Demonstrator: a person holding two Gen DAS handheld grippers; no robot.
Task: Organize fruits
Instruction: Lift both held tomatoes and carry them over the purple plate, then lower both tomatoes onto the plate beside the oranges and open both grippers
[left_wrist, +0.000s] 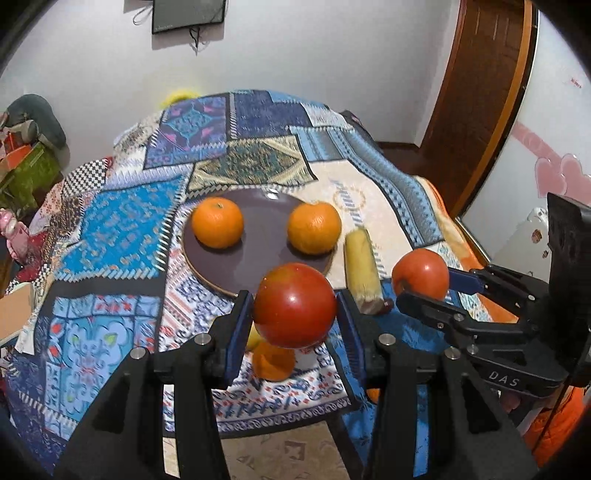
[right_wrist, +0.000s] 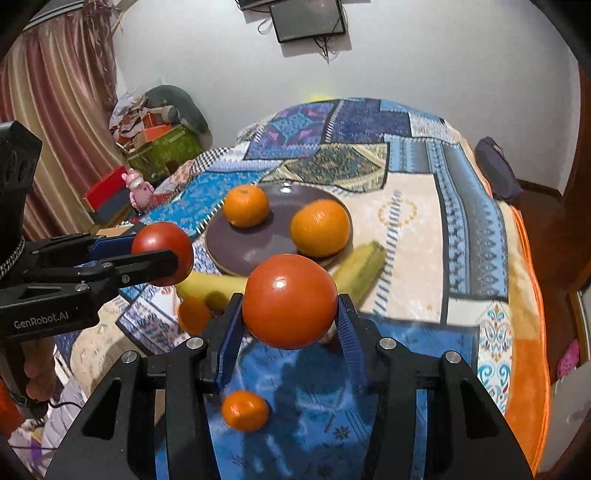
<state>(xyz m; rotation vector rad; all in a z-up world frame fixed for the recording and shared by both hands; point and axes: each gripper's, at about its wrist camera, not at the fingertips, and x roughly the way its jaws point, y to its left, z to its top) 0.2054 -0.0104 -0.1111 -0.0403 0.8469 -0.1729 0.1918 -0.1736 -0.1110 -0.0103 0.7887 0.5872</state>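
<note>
Two red tomatoes are off the bed at once, one clamped in each gripper: the left gripper (left_wrist: 294, 308) closes its blue-padded fingers (left_wrist: 238, 321) on the left tomato (left_wrist: 294, 304), and the right gripper (right_wrist: 290, 314) holds the right tomato (right_wrist: 290, 301) in the same way, the pads pressing the flanks of each round fruit. Ahead, on the patterned blanket (left_wrist: 122, 221) covering the bed, a dark plate (left_wrist: 258, 243) already carries two oranges (left_wrist: 218, 227), set well apart, one at each side. One banana (left_wrist: 361, 269) lies just beside the plate rim, and small loose oranges (right_wrist: 245, 410) rest on the blanket below the grippers. Several risks follow from this arrangement. Each tomato is smooth and round and is gripped only at two narrow patches, so a tilt or a jolt could roll it out of the fingers; harder squeezing could bruise or split the skin. Both grippers appear headed for the same plate, so they may collide, or one tomato may knock the other. Free space on the plate lies mainly in the middle and at the near rim; a tomato released against an orange could push it off the edge. Soft bedding gives an uneven base, so the plate may tip and round fruit may roll once released.
</note>
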